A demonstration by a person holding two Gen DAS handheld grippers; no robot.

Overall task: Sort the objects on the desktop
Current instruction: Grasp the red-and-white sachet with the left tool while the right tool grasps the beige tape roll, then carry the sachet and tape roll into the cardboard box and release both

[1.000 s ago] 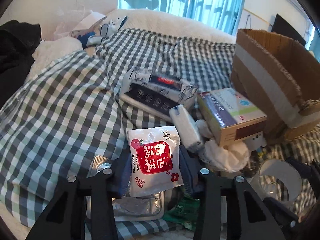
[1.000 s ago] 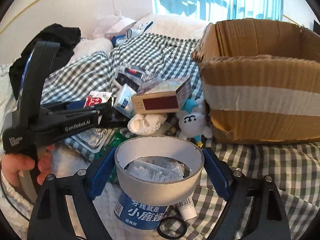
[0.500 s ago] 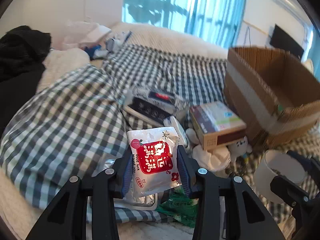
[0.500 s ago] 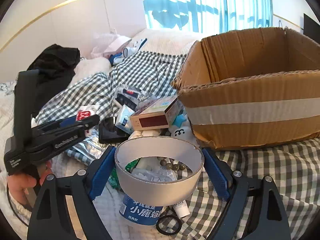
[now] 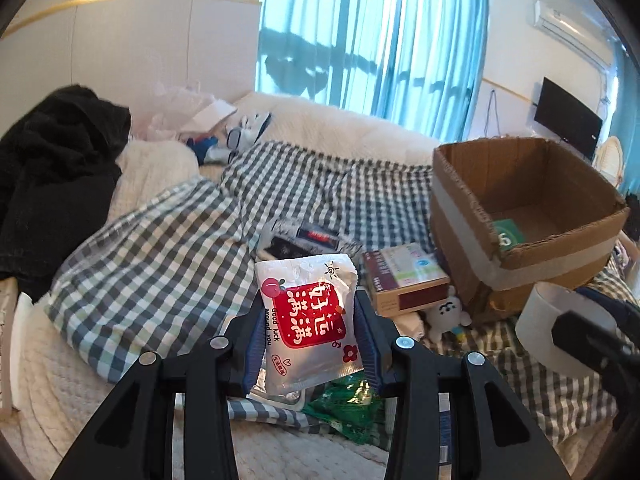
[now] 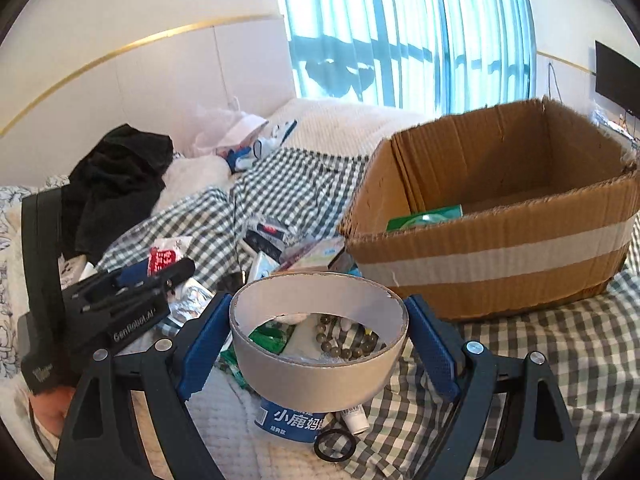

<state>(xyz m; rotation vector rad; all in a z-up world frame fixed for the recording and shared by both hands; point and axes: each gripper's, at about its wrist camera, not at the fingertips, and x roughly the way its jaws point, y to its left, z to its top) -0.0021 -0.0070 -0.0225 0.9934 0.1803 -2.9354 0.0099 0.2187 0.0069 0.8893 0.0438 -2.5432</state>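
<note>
1. Left gripper point(image 5: 310, 344) tilts downward, clamped on a silver-red sachet point(image 5: 308, 320).
2. Right gripper point(image 6: 320, 344) tilts downward, jaws wide, clamped on a tape roll point(image 6: 320, 344).
3. Cardboard box point(image 6: 500, 256) at 2 o'clock.
4. Only the right wrist view shows the black ring point(image 6: 335, 445) at 6 o'clock.

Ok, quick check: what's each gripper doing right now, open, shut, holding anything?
Left gripper: shut on the silver pouch with the red label.
Right gripper: shut on the tape roll.
</note>
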